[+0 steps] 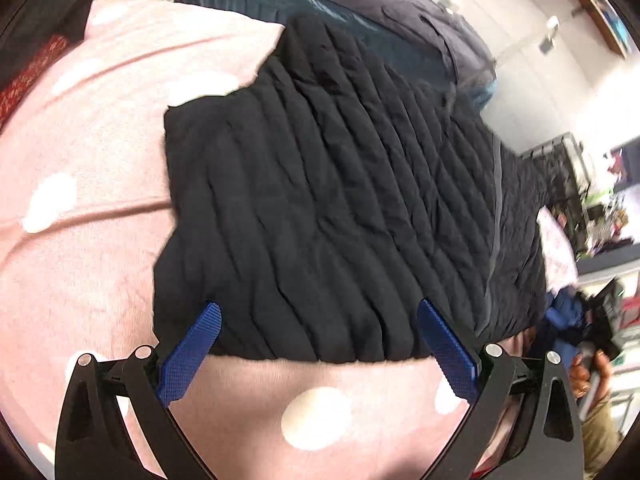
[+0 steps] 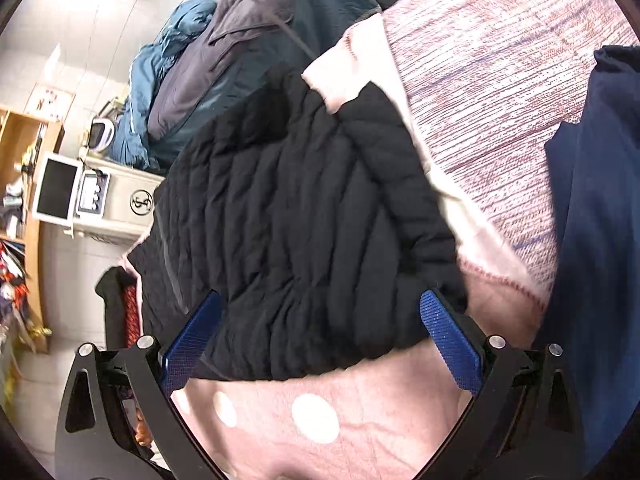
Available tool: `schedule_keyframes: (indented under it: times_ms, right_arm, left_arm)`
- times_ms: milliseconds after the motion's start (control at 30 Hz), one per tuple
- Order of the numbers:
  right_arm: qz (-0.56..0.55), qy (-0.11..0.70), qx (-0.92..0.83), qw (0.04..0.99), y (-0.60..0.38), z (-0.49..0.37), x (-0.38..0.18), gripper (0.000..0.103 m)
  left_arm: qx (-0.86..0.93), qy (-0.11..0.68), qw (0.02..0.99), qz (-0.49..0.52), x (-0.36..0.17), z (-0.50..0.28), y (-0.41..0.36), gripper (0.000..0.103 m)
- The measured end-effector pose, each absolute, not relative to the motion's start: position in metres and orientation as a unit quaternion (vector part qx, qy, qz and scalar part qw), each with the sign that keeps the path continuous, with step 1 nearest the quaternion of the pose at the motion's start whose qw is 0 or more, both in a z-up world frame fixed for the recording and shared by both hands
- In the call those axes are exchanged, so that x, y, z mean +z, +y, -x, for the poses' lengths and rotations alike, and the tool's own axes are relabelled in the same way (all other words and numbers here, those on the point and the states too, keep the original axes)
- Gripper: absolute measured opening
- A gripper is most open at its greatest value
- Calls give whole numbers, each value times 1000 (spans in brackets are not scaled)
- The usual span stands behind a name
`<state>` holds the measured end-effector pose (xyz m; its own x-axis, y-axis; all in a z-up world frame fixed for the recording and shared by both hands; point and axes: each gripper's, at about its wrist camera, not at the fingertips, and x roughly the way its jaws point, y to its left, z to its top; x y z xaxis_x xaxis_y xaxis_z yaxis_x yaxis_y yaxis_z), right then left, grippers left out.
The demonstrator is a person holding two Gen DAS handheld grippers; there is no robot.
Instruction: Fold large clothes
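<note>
black quilted jacket [image 1: 328, 200] | on pink dotted blanket [image 1: 80, 152] | white tiled wall [image 1: 520, 32]

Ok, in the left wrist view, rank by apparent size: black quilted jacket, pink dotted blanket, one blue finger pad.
1. Pink dotted blanket and black quilted jacket: similar, unsure which is larger.
2. Blue finger pad.

Bright, even daylight is filling both views; fisheye bending and dark vignetting are showing at edges. Motion blur is smearing the black jacket [image 2: 304, 216] and right-side clutter.
</note>
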<state>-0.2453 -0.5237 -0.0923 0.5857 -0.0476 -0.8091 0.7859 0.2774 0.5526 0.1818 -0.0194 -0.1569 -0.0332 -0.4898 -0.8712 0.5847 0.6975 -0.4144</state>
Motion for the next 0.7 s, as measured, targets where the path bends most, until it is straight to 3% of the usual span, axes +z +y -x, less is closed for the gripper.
schedule_keyframes:
  times_ms: [200,400,700]
  right_arm:
    - [-522,375,-276,715,-545,224,-119,98]
    - [-548,378,-276,694,-569,215,-148,98]
    - [-489,444,-274,699,-574,192,-163,98]
  left_arm:
    - [-367,632,682,25,-166,-226,-20,97]
    - [-350,624,699,-7,-167,-250,-24,97]
    - [-330,677,657,22,-216,-282,-22,97]
